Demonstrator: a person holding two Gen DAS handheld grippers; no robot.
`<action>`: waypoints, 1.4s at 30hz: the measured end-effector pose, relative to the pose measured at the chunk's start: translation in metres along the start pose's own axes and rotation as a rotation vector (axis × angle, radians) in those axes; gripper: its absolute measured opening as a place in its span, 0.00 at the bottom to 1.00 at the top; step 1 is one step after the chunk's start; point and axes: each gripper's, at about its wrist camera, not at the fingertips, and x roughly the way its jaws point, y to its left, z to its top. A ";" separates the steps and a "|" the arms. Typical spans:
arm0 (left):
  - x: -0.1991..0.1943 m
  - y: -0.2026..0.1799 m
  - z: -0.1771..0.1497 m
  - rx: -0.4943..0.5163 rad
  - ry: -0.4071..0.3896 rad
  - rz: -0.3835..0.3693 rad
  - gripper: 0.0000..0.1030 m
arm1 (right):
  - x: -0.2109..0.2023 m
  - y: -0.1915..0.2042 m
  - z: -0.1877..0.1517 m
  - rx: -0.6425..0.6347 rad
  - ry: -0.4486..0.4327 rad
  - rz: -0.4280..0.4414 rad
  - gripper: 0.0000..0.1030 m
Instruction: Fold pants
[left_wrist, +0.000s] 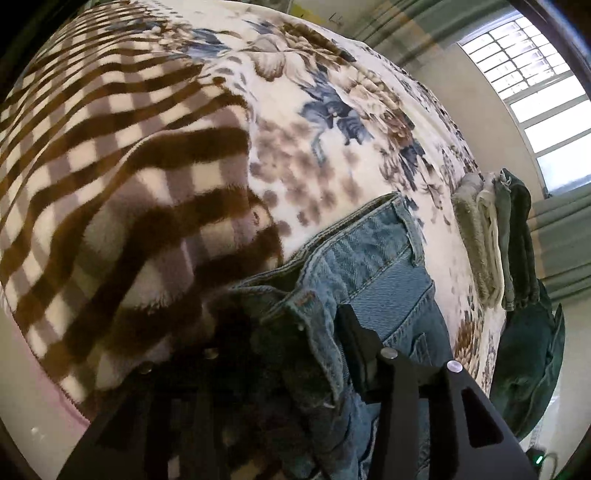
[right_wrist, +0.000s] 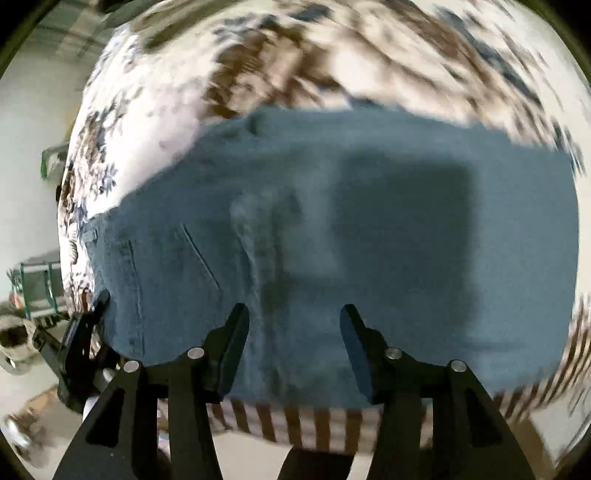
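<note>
Blue denim pants (left_wrist: 373, 280) lie on a bed with a floral and checked blanket (left_wrist: 155, 155). My left gripper (left_wrist: 314, 332) is shut on the pants' waistband, with bunched denim between its fingers (left_wrist: 354, 343); the left finger is mostly hidden by cloth. In the right wrist view the pants (right_wrist: 369, 221) are spread wide and flat across the blanket (right_wrist: 332, 51). My right gripper (right_wrist: 293, 317) is open and empty just above the pants' near edge. The left gripper also shows at the far left of that view (right_wrist: 92, 314), at the pants' edge.
A stack of folded clothes (left_wrist: 495, 236) sits at the bed's far right, with dark green fabric (left_wrist: 528, 373) beside it. A window (left_wrist: 543, 92) and curtains are behind. The bed's near edge (right_wrist: 295, 424) and the floor show below my right gripper.
</note>
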 end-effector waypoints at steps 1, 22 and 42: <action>0.000 0.000 0.000 -0.002 0.001 -0.002 0.40 | 0.003 -0.006 -0.008 0.019 0.016 -0.012 0.52; -0.083 -0.104 -0.026 0.291 -0.191 -0.053 0.24 | -0.041 -0.092 -0.019 0.108 -0.093 -0.079 0.93; -0.045 -0.321 -0.332 0.697 0.174 -0.260 0.21 | -0.134 -0.290 -0.045 0.229 -0.186 -0.088 0.93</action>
